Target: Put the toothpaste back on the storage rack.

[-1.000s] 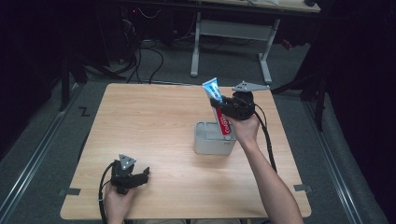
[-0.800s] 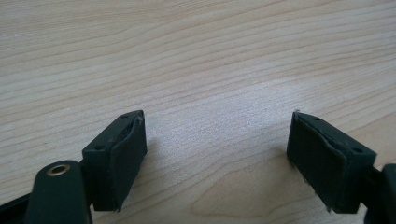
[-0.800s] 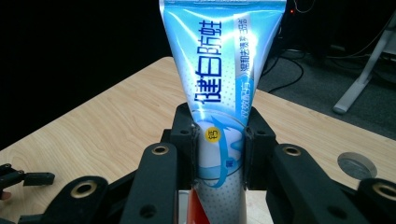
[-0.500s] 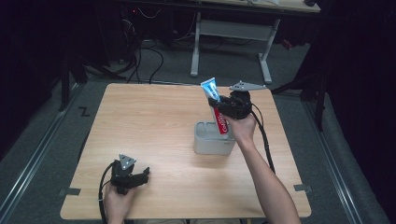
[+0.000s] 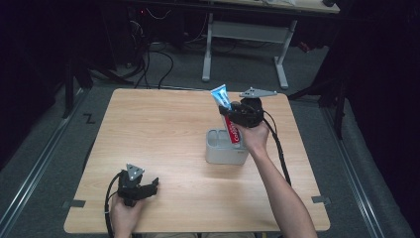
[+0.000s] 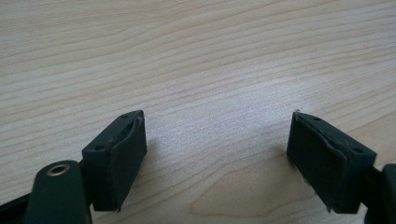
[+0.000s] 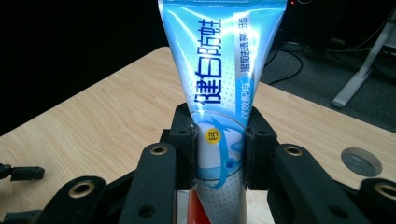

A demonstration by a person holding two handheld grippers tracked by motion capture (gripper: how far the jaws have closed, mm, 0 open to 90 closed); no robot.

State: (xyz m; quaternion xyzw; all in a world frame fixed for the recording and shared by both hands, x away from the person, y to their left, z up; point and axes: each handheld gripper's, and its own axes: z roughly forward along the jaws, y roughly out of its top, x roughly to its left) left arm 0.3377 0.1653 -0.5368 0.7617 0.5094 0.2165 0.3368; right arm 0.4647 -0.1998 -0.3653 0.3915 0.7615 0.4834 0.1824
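Barely shifted since 1 second back: right gripper [image 5: 233,115] pinching toothpaste tube [image 5: 224,105] over grey holder [image 5: 225,151]; left gripper [image 6: 215,158] spread wide, resting on table [image 5: 163,129].

Your left gripper [image 5: 147,187] and right gripper [image 5: 236,115] are both black, each topped with a grey 3-cornered plate and trailing a black cable. Each has 2 blocky jaws with worn dark pads [image 6: 122,161], and brass-ringed screw holes mark the linkages. Your forearms are bare, without sleeves.
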